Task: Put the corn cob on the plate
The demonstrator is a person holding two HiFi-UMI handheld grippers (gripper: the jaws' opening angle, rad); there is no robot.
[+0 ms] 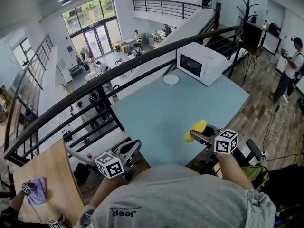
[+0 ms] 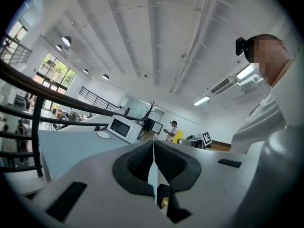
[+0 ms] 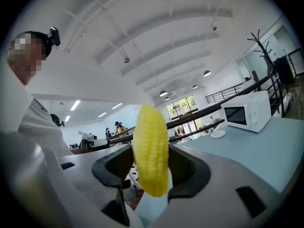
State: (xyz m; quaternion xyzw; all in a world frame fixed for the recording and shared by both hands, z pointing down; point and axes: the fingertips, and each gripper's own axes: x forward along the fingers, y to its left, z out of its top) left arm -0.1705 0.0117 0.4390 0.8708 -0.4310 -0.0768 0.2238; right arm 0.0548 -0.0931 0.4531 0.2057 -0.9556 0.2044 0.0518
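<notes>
**Corn cob clamped in the right gripper, well apart from the plate.**

Head view: the right gripper (image 1: 198, 136) held the yellow corn cob (image 1: 195, 129) over the near edge of the blue table (image 1: 166, 110). The white plate (image 1: 171, 79) lay at the far edge, just beside the microwave (image 1: 202, 63). The left gripper (image 1: 131, 149) was off the table's near left corner. Left gripper view: its jaws stood together, gripping nothing. Right gripper view: both jaws pressed the sides of the upright cob, whose tip rose above them.
</notes>
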